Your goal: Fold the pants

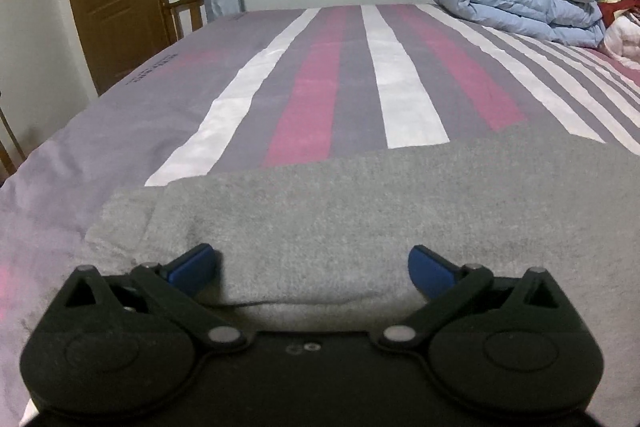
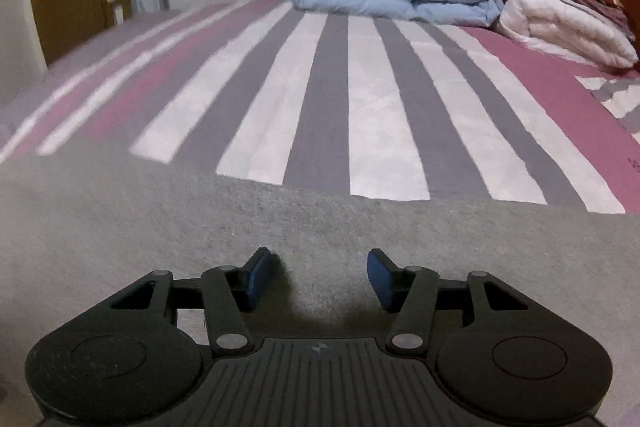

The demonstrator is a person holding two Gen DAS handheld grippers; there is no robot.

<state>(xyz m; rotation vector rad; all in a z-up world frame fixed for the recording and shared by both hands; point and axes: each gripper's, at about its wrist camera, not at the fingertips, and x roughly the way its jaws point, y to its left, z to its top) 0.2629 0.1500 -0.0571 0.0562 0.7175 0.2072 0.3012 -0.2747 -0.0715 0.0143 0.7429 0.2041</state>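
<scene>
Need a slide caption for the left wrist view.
Left gripper, jaws open, over grey pants on a striped bed.

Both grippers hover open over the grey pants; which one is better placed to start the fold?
Probably the left gripper: the pants' end and corner lie just beside its fingers. The right gripper sees only mid-fabric.
</scene>
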